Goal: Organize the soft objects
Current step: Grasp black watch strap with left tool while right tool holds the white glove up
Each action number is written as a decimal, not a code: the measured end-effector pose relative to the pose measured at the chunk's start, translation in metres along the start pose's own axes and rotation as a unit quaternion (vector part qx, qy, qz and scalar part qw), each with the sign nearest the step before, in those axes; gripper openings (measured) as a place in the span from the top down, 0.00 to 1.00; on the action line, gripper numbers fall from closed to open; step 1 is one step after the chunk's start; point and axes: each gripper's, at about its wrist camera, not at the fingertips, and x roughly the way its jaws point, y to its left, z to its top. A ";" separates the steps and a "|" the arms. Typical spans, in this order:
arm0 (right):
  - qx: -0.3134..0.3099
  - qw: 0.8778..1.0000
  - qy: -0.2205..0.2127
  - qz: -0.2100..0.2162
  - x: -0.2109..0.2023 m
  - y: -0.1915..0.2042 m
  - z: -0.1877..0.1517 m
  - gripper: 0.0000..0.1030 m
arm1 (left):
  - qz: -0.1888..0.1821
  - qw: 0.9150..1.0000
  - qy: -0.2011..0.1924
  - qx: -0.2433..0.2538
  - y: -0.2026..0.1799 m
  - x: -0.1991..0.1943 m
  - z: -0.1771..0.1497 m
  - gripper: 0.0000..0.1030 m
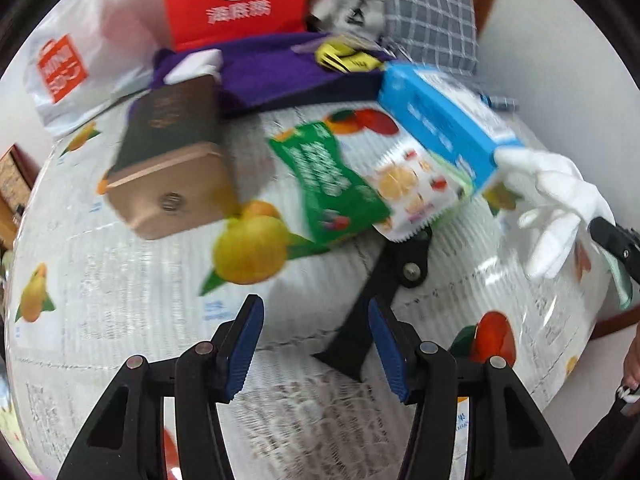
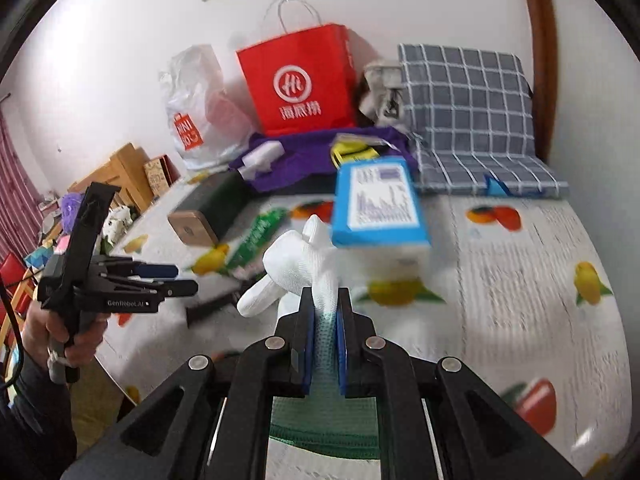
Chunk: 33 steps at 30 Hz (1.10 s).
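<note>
A white glove (image 2: 296,264) with a green cuff hangs from my right gripper (image 2: 325,300), which is shut on the cuff. In the left wrist view the same glove (image 1: 552,200) dangles at the right edge beside the right gripper (image 1: 600,232). My left gripper (image 1: 316,344) points down over the fruit-printed sheet (image 1: 120,280), open, with nothing between its blue pads. The right wrist view shows the left gripper (image 2: 172,278) at the left, held in a hand (image 2: 68,332). A purple cloth (image 1: 280,72) lies at the back, and a grey checked cloth (image 2: 468,108) lies at the back right.
On the sheet lie a brown and dark green box (image 1: 172,168), a green snack packet (image 1: 324,176), a blue box (image 1: 444,120) and a black hinged object (image 1: 384,276). A red paper bag (image 2: 300,80) and a white plastic bag (image 2: 196,112) stand by the wall.
</note>
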 end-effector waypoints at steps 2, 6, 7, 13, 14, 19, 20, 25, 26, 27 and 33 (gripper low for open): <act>0.005 1.000 0.014 -0.012 0.007 -0.009 -0.010 0.91 | 0.001 1.000 0.007 0.013 -0.009 0.009 -0.002 0.49; 0.028 0.999 0.034 -0.014 0.023 -0.027 -0.025 0.90 | 0.013 0.998 -0.008 0.055 -0.031 0.013 -0.001 0.50; 0.033 0.999 0.039 -0.014 0.027 -0.030 -0.028 0.90 | 0.008 0.998 -0.009 0.056 -0.034 0.013 -0.001 0.51; 0.041 0.998 0.043 -0.027 0.041 -0.036 -0.036 0.78 | -0.007 0.999 -0.007 0.051 -0.039 0.011 0.004 0.77; 0.041 0.998 0.043 -0.027 0.043 -0.036 -0.037 0.74 | -0.009 0.999 -0.006 0.042 -0.036 0.010 0.002 0.77; 0.026 0.998 0.036 -0.043 0.043 -0.036 -0.041 0.51 | 0.000 1.000 -0.001 0.029 -0.023 -0.001 -0.019 0.78; 0.027 0.998 0.034 -0.039 0.044 -0.037 -0.041 0.48 | 0.000 1.000 0.001 0.027 -0.022 -0.002 -0.021 0.77; 0.045 0.999 0.024 -0.012 0.054 -0.037 -0.035 0.36 | -0.007 0.999 -0.004 0.034 -0.028 0.002 -0.014 0.64; 0.045 0.999 0.022 -0.011 0.056 -0.036 -0.033 0.34 | -0.002 0.999 -0.010 0.038 -0.031 0.004 -0.013 0.64; 0.045 0.999 0.020 -0.012 0.058 -0.036 -0.032 0.32 | 0.004 0.999 -0.016 0.044 -0.034 0.006 -0.011 0.64; -0.006 0.998 0.037 -0.044 0.069 -0.015 -0.031 0.70 | -0.009 0.999 -0.019 0.032 -0.032 0.006 -0.005 0.80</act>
